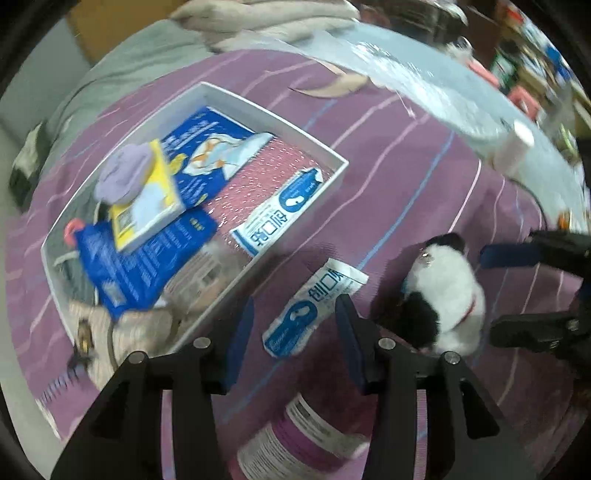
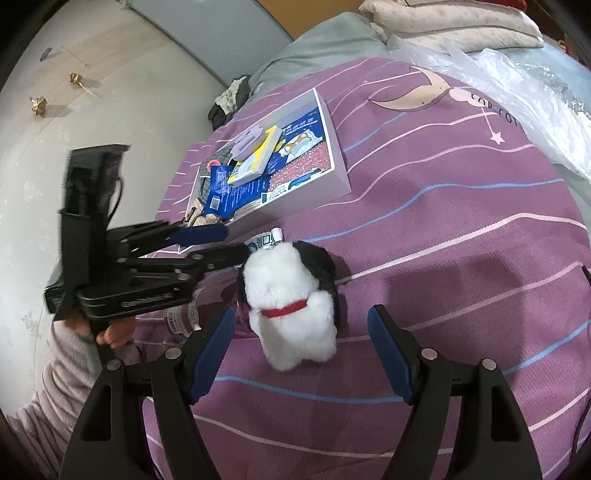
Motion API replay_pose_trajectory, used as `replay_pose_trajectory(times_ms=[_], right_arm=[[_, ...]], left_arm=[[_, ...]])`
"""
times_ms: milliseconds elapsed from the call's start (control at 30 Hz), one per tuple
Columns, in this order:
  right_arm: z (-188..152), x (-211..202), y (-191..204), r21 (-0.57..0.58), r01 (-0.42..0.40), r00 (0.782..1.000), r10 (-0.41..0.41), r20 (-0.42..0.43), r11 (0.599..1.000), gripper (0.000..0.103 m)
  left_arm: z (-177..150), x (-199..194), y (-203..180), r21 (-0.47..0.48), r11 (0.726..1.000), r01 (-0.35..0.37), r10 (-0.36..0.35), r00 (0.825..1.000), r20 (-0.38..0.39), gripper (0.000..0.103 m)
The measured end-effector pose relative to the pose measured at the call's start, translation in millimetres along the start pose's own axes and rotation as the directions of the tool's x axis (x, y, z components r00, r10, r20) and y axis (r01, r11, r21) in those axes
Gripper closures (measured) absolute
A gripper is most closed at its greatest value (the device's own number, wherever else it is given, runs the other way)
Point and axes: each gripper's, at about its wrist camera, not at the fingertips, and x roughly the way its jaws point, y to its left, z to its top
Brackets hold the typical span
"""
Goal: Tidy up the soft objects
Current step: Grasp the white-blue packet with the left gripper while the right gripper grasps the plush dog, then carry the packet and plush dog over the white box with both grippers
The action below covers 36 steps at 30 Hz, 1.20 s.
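A white box (image 1: 334, 177) (image 2: 334, 147) lies on the purple striped bedcover, filled with blue packets, a yellow booklet (image 1: 147, 206), a lilac soft item (image 1: 123, 175) and a beige plush (image 1: 122, 332) at its near end. A blue-and-white sachet (image 1: 314, 306) lies on the cover just beyond my left gripper (image 1: 293, 325), which is open and empty. A black-and-white plush dog with a red collar (image 2: 291, 306) (image 1: 447, 295) lies just ahead of my open, empty right gripper (image 2: 301, 339). The left gripper (image 2: 236, 243) shows beside the dog in the right wrist view.
A purple-labelled bottle (image 1: 306, 439) lies on the cover under the left gripper. Clear plastic sheeting (image 2: 517, 92) and folded bedding (image 2: 443, 26) sit at the far side. The bed edge and floor (image 2: 92, 110) are to the left.
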Motion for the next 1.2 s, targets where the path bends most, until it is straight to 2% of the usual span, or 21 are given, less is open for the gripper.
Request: replay_pose_trajectory(times_ms=[33, 133, 233, 400, 467, 500, 567, 667, 767, 867, 1000, 1133, 1200], right_arm=[[0, 0, 0, -0.001, 0.000, 1.000, 0.000, 0.001, 1.000, 0.028], [0, 1, -1, -0.002, 0.001, 1.000, -0.001, -0.002, 1.000, 0.028], [0, 3, -1, -0.004, 0.004, 1.000, -0.004, -0.009, 1.000, 0.028], [-1, 9, 0, -0.006, 0.002, 1.000, -0.002, -0.022, 1.000, 0.028], [-1, 11, 2, -0.012, 0.005, 1.000, -0.005, -0.026, 1.000, 0.028], [-2, 11, 3, -0.016, 0.008, 1.000, -0.009, -0.027, 1.000, 0.028], [-2, 12, 4, -0.027, 0.016, 0.999, -0.017, -0.028, 1.000, 0.028], [-3, 13, 6, -0.036, 0.016, 0.999, -0.017, -0.033, 0.999, 0.028], [-4, 15, 8, -0.045, 0.015, 0.999, -0.017, -0.037, 0.999, 0.028], [-6, 18, 10, -0.050, 0.023, 0.999, -0.025, -0.041, 0.999, 0.028], [-7, 26, 8, -0.039, 0.019, 0.998, -0.021, -0.057, 0.999, 0.028], [-8, 32, 8, -0.032, 0.015, 0.997, -0.017, -0.072, 0.999, 0.044], [-8, 34, 9, -0.034, 0.017, 0.997, -0.020, -0.080, 0.999, 0.046]], left_arm=[[1, 2, 1, 0.010, 1.000, 0.016, -0.016, 1.000, -0.002, 0.056], [4, 7, 2, 0.043, 0.991, 0.124, -0.123, 0.992, -0.028, 0.056], [6, 11, 2, 0.090, 0.989, 0.115, -0.111, 0.993, -0.050, 0.056], [8, 27, 3, 0.100, 0.988, 0.116, -0.104, 0.988, -0.118, 0.057], [8, 28, 0, 0.104, 0.987, 0.122, -0.110, 0.988, -0.110, 0.058], [8, 27, -2, 0.103, 0.987, 0.122, -0.112, 0.989, -0.101, 0.059], [6, 26, -5, 0.102, 0.987, 0.125, -0.116, 0.989, -0.093, 0.068], [3, 25, -10, 0.115, 0.989, 0.093, -0.084, 0.993, -0.082, 0.077], [-1, 20, -18, 0.121, 0.992, 0.044, -0.036, 0.997, -0.068, 0.081], [-4, 18, -19, 0.108, 0.994, 0.034, -0.028, 0.998, -0.056, 0.088], [-5, 18, -17, 0.104, 0.995, -0.002, 0.007, 0.999, -0.047, 0.088], [-11, 10, -8, 0.064, 0.998, -0.017, 0.020, 0.998, -0.051, 0.088], [-14, 6, -2, 0.037, 0.999, -0.010, 0.011, 0.999, -0.046, 0.095]])
